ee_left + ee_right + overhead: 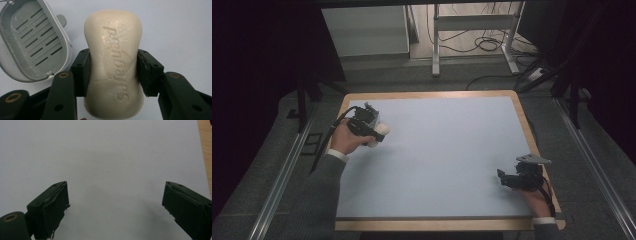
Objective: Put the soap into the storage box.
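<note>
There are 1 bar of soap [113, 65], 1 grey soap dish [32, 42] and 2 grippers.

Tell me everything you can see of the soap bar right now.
The soap bar is cream-white, waxy-looking, with rounded ends and a slightly narrowed waist. Raised lettering and an oval logo run along its top face, with a few small scuffs near the far end. The left gripper is shut on it, jaws pressing its two long sides at the waist. A grey slotted soap dish lies beside it. From above, it sits near the table's far left corner.
</note>
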The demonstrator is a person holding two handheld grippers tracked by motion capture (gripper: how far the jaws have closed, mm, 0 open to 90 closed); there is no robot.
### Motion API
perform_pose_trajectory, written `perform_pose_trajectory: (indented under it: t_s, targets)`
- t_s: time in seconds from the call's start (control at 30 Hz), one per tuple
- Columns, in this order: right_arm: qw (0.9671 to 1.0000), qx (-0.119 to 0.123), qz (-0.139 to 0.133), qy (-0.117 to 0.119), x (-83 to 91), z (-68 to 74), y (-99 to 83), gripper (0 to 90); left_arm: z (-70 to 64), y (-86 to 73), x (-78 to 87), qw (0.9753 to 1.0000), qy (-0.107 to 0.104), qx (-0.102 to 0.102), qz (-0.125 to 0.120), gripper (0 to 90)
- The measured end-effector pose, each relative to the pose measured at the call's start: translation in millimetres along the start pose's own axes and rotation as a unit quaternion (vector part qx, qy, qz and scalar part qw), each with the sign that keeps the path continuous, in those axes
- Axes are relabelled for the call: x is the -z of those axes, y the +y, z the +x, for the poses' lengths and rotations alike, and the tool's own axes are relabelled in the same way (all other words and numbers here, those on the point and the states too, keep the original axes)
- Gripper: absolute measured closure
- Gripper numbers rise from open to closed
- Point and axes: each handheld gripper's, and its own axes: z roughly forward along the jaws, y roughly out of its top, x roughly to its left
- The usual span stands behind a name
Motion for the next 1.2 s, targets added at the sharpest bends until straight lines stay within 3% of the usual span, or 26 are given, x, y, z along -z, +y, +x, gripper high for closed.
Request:
perform_pose_trajectory:
  t_s: [0.2,0.3,0.63,1.2]
  targets:
    - [1.0,0.0,0.001,-0.001,-0.9,-0.6,-0.6,6.9,7.2,1.8,-0.1,0.9999,0.001,0.013,-0.003,49.5]
    - [1.0,-0.001,0.004,-0.002,-1.5,-0.9,-0.9,6.9,10.8,4.2,-1.0,0.9998,0.014,0.013,-0.002,49.5]
    - [1.0,-0.003,0.004,-0.003,-1.1,-1.7,-1.0,6.8,20.2,9.2,-4.4,0.9995,0.01,0.028,-0.005,49.5]
    - [1.0,0.001,0.001,-0.002,0.1,-0.6,0.0,6.9,40.8,18.7,-8.8,0.9981,0.022,0.057,-0.008,49.5]
